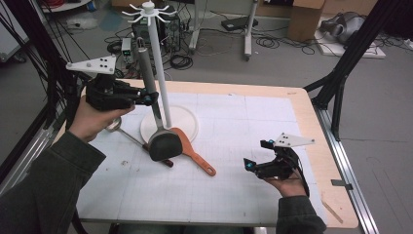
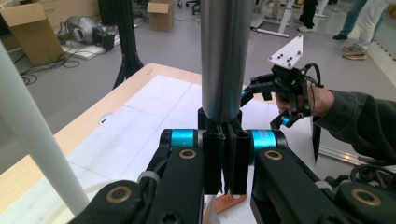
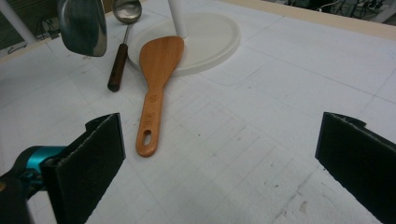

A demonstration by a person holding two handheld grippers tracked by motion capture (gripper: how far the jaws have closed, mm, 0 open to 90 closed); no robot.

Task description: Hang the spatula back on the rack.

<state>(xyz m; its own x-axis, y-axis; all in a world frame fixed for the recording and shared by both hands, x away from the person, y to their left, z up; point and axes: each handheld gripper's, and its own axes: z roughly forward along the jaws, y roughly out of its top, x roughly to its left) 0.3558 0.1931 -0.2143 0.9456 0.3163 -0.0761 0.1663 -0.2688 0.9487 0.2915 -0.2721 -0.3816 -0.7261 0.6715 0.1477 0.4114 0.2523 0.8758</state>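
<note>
Steel gleams in my left tool [image 1: 148, 99], whose jaws are clenched on the thin neck of a large metal spatula [image 1: 153, 114], just below its thick grey handle. The spatula hangs upright, its dark blade [image 1: 164, 145] lifted clear of the white mat [image 1: 234, 161] on the desk [image 1: 319, 146], just in front of the white hanging rack [image 1: 158, 63] that rises from a round base [image 1: 187, 122] at about eleven o'clock from the mat's centre. In the left gripper view the handle [image 2: 223, 56] stands straight up from between the closed pads. My right tool [image 1: 258, 156] rests low over the mat at four o'clock, jaws released and spread wide with nothing between them. Ahead of it lies a wooden spatula [image 3: 156, 88], its blade leaning on the rim of the base, handle pointing toward five o'clock. Beside that, at nine o'clock from it, lies a small metal ladle [image 3: 122, 37] with a dark wooden grip.
</note>
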